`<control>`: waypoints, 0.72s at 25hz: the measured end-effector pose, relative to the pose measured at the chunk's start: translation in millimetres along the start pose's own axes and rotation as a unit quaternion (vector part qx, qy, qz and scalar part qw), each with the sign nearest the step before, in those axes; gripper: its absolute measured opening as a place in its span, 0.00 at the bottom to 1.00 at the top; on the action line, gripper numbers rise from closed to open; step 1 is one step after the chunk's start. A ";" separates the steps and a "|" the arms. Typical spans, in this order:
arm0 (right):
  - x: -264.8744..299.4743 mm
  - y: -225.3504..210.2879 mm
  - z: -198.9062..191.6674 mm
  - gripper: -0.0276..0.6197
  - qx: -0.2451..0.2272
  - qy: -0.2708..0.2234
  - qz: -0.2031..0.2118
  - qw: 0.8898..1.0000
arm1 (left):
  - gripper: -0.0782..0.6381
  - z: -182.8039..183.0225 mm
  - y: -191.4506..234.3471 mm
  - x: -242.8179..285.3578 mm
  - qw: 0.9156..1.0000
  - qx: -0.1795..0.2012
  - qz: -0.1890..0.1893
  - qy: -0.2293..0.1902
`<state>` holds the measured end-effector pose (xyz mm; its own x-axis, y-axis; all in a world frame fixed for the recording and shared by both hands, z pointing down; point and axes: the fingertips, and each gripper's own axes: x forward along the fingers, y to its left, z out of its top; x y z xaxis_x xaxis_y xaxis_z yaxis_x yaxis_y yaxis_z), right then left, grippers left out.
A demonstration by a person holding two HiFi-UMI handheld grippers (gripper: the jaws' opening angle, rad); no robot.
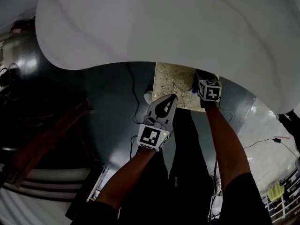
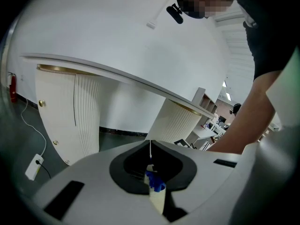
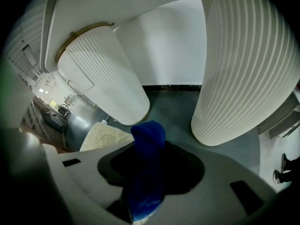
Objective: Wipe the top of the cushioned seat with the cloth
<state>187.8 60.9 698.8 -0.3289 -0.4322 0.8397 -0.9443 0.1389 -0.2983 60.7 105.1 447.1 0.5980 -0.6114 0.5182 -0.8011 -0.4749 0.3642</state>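
Note:
The cushioned seat (image 1: pixel 174 84), cream with a mottled pattern, stands on the dark floor just under the edge of a big white table. My right gripper (image 1: pixel 200 81) is over the seat's right side and is shut on a blue cloth (image 3: pixel 147 165), which fills its jaws and sticks out in front. In the right gripper view a corner of the seat (image 3: pixel 104 137) lies below and left of the cloth. My left gripper (image 1: pixel 171 97) hangs at the seat's near edge. Its jaws meet at the tips (image 2: pixel 150 146) with nothing held.
The white table top (image 1: pixel 164 27) overhangs most of the scene, carried on ribbed white pedestals (image 3: pixel 243 64) (image 3: pixel 105 74). A power strip (image 2: pixel 33 167) and cables (image 1: pixel 133 93) lie on the floor. A brown wooden piece (image 1: pixel 47 139) stands at the left.

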 end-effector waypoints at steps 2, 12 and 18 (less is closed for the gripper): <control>-2.5 -7.1 -3.0 0.29 0.002 0.002 -0.001 1.000 | 0.14 -0.7 -4.7 4.5 1.000 0.002 -0.006 0.001; -24.6 -31.5 -4.2 0.29 0.008 0.015 -0.020 1.000 | 0.14 2.5 -16.1 17.0 1.000 0.013 -0.023 0.005; -34.9 -54.1 -10.1 0.29 0.021 0.022 -0.036 0.999 | 0.14 -1.8 -19.6 23.0 0.999 0.021 -0.032 0.017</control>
<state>250.3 77.5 690.3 -0.2611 -0.4007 0.8782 -0.9645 0.0711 -0.2543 90.1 101.5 453.3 0.6457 -0.5574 0.5218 -0.7596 -0.5384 0.3649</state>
